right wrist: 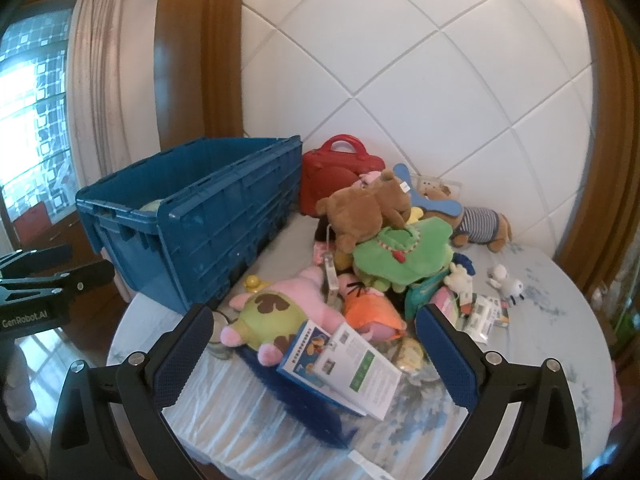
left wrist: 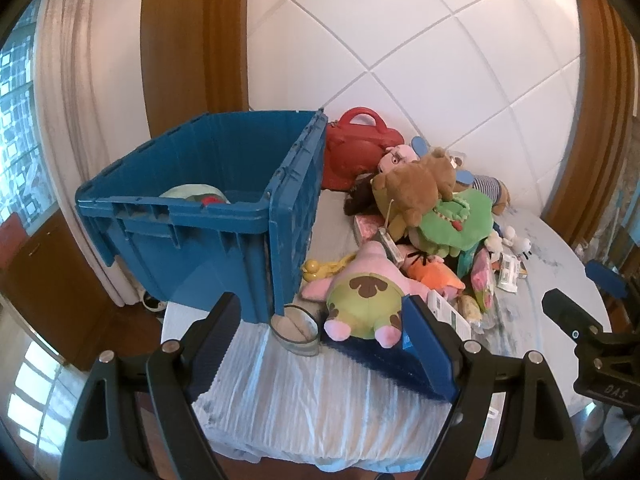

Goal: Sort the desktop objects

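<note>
A blue crate [left wrist: 208, 216] [right wrist: 192, 216] stands on the left of the round table, with a pale green item [left wrist: 192, 194] inside it. Right of the crate lies a pile of toys: a pink starfish plush in green shorts [left wrist: 360, 296] [right wrist: 276, 312], a brown bear [left wrist: 416, 184] [right wrist: 360, 208], a green plush [left wrist: 460, 216] [right wrist: 400, 256] and an orange plush [right wrist: 368, 312]. My left gripper [left wrist: 324, 344] is open, low over the near table edge, short of the starfish. My right gripper [right wrist: 316, 352] is open above a printed booklet [right wrist: 344, 360], holding nothing.
A red handbag [left wrist: 356, 148] [right wrist: 336, 172] leans on the white padded wall behind the pile. A small glass jar [left wrist: 298, 328] sits by the crate's near corner, a yellow duck [left wrist: 314, 270] beside it. Small packets [right wrist: 480, 312] and white figures [right wrist: 508, 280] lie at the right on the tablecloth [right wrist: 540, 340].
</note>
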### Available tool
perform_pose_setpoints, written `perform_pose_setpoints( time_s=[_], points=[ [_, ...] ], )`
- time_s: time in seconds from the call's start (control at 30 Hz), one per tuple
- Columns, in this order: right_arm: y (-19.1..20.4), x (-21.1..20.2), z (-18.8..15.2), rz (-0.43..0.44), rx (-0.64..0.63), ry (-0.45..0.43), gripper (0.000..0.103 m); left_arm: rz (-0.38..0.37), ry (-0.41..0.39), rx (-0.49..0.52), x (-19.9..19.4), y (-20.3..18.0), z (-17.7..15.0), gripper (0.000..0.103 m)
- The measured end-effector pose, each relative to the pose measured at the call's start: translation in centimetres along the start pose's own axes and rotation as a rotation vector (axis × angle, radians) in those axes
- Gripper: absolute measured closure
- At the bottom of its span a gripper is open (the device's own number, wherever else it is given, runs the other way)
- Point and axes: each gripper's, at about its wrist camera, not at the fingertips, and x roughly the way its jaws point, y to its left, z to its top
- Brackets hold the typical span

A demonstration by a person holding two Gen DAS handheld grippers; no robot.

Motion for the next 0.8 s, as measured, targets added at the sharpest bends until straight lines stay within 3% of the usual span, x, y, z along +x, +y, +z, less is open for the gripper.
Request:
perform_pose_setpoints(
  time_s=[0.2, 0.8],
  points=[
    [-0.3, 0.0, -0.2, 0.004, 0.001, -0.004, 0.000, 0.031, 0.001, 0.049, 0.0, -0.9, -0.5, 0.020],
    [-1.2, -0.3, -1.1, 0.013, 0.002, -0.011, 0.000, 0.005, 0.025, 0.037, 0.5, -1.3, -0.6, 0.020]
  ],
)
